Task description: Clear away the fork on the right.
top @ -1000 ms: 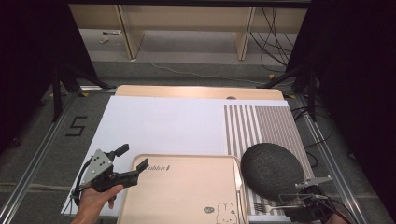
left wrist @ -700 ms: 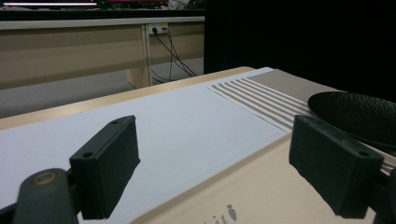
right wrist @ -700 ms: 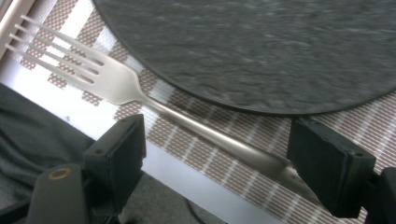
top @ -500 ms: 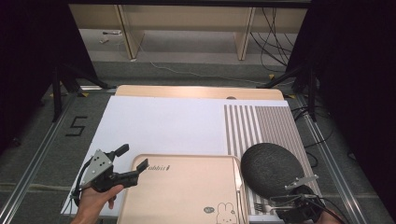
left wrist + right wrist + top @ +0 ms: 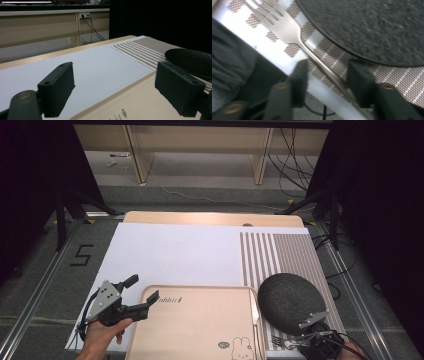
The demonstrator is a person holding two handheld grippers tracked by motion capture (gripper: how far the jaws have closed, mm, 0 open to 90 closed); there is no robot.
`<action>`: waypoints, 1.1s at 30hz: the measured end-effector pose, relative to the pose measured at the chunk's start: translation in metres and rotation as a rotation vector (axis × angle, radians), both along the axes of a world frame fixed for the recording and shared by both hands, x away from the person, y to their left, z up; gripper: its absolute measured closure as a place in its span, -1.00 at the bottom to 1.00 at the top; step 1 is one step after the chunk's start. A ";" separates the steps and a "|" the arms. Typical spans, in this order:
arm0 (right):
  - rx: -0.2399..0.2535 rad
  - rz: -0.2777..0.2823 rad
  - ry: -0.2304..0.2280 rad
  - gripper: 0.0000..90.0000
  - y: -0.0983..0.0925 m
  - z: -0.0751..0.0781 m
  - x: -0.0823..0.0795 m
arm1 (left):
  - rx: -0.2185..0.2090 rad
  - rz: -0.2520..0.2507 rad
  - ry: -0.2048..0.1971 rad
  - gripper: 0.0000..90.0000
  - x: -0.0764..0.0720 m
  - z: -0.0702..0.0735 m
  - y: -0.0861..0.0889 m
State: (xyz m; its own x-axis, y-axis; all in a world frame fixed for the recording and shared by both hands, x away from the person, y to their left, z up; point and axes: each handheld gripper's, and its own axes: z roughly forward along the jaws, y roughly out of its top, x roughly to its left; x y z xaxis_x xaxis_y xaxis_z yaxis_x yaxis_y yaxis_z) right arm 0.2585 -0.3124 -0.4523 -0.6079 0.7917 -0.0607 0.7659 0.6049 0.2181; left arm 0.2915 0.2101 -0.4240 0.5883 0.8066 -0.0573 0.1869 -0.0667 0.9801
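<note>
At the near right corner of the surface (image 5: pixel 210 217), the right claw (image 5: pixel 327 75) straddles the handle of a fork (image 5: pixel 287 28). Its jaws have just been closing, yet gaps remain on both sides of the handle, so nothing is gripped. That fork lies on a striped mat (image 5: pixel 409 77), just beside a dark plate (image 5: pixel 292 300), tines toward the tray (image 5: pixel 200 330). Over the tray's far left corner, the left claw (image 5: pixel 142 292) stands spread wide, empty.
</note>
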 end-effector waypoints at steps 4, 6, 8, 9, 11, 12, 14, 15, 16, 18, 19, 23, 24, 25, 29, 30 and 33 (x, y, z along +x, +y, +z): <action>-0.028 0.041 0.010 0.40 0.005 0.001 0.001 | 0.002 0.000 0.002 -0.65 0.000 0.000 0.000; -0.031 0.057 0.017 0.44 0.006 0.001 0.002 | 0.005 0.002 0.002 -0.65 0.001 -0.001 0.000; -0.043 0.083 0.021 0.48 0.008 0.001 0.002 | 0.004 0.001 0.001 -0.65 0.001 0.000 -0.001; -0.049 0.095 0.024 0.50 0.010 0.001 0.003 | 0.004 -0.001 0.000 -0.65 0.001 0.000 -0.001; -0.062 0.129 0.026 0.56 0.011 0.001 0.003 | 0.005 -0.003 0.000 -0.65 0.000 0.000 -0.001; -0.065 0.142 0.026 0.57 0.012 0.001 0.003 | 0.005 -0.004 0.000 -0.65 0.000 -0.001 -0.001; -0.075 0.162 0.034 0.63 0.014 0.001 0.003 | 0.005 -0.004 0.002 -0.65 0.000 -0.001 -0.001; -0.076 0.174 0.036 0.65 0.014 0.001 0.004 | 0.007 -0.004 0.002 -0.65 0.000 -0.001 -0.001; -0.082 0.185 0.037 0.67 0.015 0.001 0.004 | 0.007 -0.004 0.002 -0.65 0.000 -0.001 -0.001; -0.089 0.195 0.041 0.71 0.017 0.001 0.003 | 0.008 -0.003 0.001 -0.65 0.000 -0.001 -0.001; -0.091 0.203 0.039 0.72 0.017 0.001 0.003 | 0.007 -0.002 0.001 -0.65 0.000 -0.001 -0.001; -0.113 0.226 0.036 0.81 0.021 0.001 0.002 | 0.011 -0.004 0.003 -0.65 0.001 -0.002 -0.002; -0.123 0.235 0.035 0.82 0.023 0.001 0.002 | 0.015 -0.005 0.003 -0.65 0.001 -0.002 -0.002; -0.139 0.242 0.033 0.83 0.026 0.001 0.001 | 0.015 -0.006 0.003 -0.65 0.001 -0.002 -0.002; -0.161 0.267 0.026 0.86 0.029 0.001 0.000 | 0.018 -0.010 0.002 -0.65 0.000 -0.002 -0.003; -0.166 0.273 0.023 0.87 0.030 0.001 -0.001 | 0.019 -0.010 0.001 -0.65 0.000 -0.002 -0.003; -0.171 0.288 0.019 0.89 0.031 0.001 -0.002 | 0.020 -0.008 0.002 -0.65 0.000 -0.002 -0.003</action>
